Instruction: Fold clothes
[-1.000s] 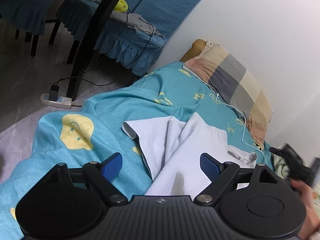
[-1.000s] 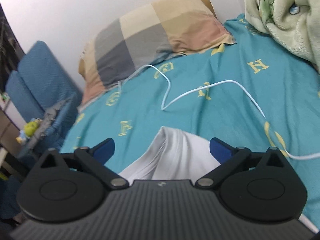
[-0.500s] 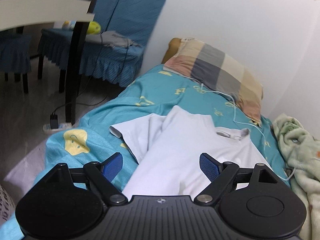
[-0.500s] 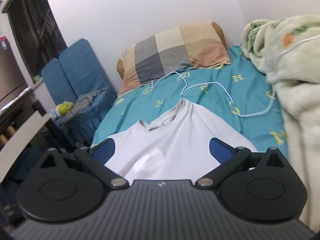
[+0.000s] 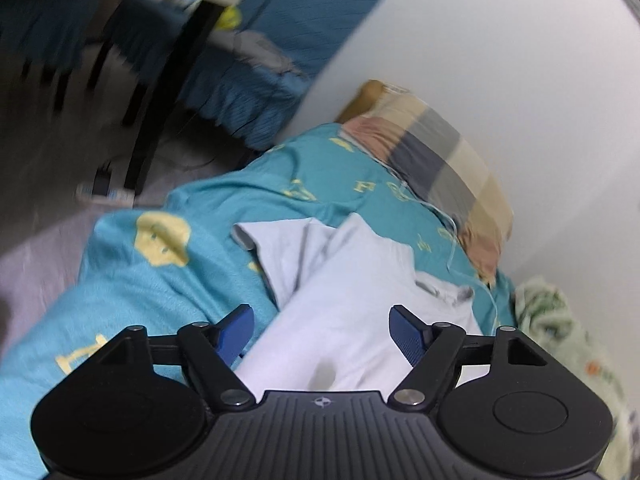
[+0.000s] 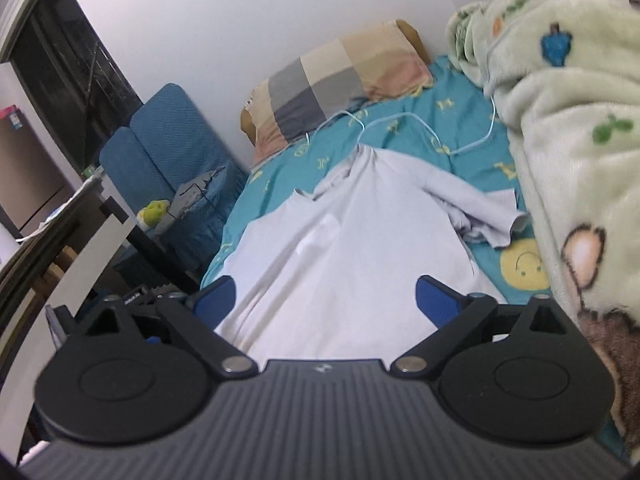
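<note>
my left gripper [image 5: 322, 330] and right gripper [image 6: 325, 300] are both closing, pads still apart and grasping nothing, with the shirt [image 6: 352, 256] showing in each gap. the shirt lies flat on the sheet [image 6: 468, 136], collar toward the pillow [image 6: 340, 80]. a cable [image 6: 420, 124] loops just past the collar; a blanket [image 6: 576, 152] crowds the right sleeve, perhaps touching it. a chair [image 6: 172, 152] stands beyond the bed's left edge.

Shirt [image 6: 344, 248] hem perhaps behind right claw [image 6: 324, 296]
</note>
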The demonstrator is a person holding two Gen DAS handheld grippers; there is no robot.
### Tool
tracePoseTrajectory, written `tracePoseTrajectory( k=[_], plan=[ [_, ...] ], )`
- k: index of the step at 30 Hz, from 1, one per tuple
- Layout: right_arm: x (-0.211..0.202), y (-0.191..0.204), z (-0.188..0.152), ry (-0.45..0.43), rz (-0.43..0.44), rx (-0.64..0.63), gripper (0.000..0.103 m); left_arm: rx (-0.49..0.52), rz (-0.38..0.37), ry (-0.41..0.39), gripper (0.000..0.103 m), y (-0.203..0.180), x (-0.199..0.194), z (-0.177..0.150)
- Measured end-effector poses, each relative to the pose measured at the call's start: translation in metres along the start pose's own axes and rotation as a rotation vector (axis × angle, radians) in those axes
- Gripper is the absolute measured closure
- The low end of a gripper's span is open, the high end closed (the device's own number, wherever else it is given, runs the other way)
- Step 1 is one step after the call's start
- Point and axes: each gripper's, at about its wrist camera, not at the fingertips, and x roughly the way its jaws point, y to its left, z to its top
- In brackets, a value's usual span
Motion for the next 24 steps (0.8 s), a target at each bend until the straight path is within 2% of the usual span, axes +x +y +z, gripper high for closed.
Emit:
tracePoseTrajectory(
  k=[3,5,9,11,14,15,16,18,21,24],
  plan=[
    [0.011,-0.011,0.000,0.003,-0.024,0.042,0.028,-0.054,-0.005,0.014,0.037,0.014,0.023,0.008],
    [0.019,-0.017,0.000,0.009,-0.030,0.071,0.036,-0.054,-0.001,0.020,0.041,0.020,0.040,0.013],
    [0.036,-0.023,-0.002,0.025,-0.037,0.076,0.046,-0.061,-0.009,0.028,0.051,0.029,0.071,0.020],
    [0.047,-0.026,-0.003,0.043,-0.031,0.093,0.047,-0.056,0.003,0.037,0.051,0.034,0.086,0.024],
    [0.063,-0.030,-0.004,0.068,-0.030,0.102,0.047,-0.059,0.023,0.051,0.061,0.041,0.107,0.028],
    [0.068,-0.030,-0.005,0.075,-0.033,0.100,0.047,-0.057,0.023,0.050,0.068,0.042,0.111,0.029],
    [0.073,-0.031,-0.005,0.082,-0.034,0.099,0.047,-0.054,0.024,0.048,0.082,0.043,0.114,0.030],
    [0.081,-0.032,-0.006,0.093,-0.044,0.092,0.047,-0.051,0.025,0.044,0.100,0.043,0.118,0.032],
    [0.091,-0.034,-0.008,0.110,-0.061,0.102,0.047,-0.045,0.003,0.019,0.101,0.039,0.114,0.042],
    [0.095,-0.035,-0.009,0.111,-0.071,0.105,0.047,0.025,0.003,-0.017,0.101,0.026,0.104,0.072]
  ],
)
